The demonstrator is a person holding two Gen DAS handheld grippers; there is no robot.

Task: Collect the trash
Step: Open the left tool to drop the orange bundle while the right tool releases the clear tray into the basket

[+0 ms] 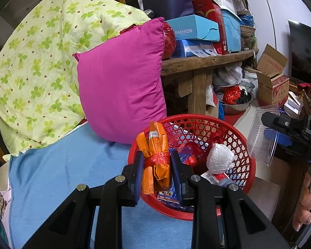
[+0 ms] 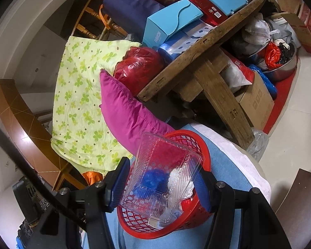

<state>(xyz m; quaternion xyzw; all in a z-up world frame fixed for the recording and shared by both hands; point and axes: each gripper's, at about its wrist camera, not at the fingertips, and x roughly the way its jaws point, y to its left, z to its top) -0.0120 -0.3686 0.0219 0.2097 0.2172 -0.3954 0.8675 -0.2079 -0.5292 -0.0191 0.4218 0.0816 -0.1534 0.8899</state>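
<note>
Left tool (image 1: 157, 164) pinching orange packet bundle (image 1: 156, 157) above red basket (image 1: 246, 159); right tool (image 2: 161, 184) clamping clear plastic tray (image 2: 163, 178) over same basket, on blue bed cover (image 1: 62, 176).

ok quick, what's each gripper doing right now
Left gripper: closed on the orange wrapper bundle, over the red basket.
Right gripper: closed on the clear plastic container.

A magenta pillow (image 1: 122, 87) is propped against a clover-print quilt (image 1: 41, 62) on a blue sheet (image 1: 62, 176) — beside it, a wooden bench (image 1: 207, 60) is stacked with blue boxes (image 1: 193, 31).
</note>
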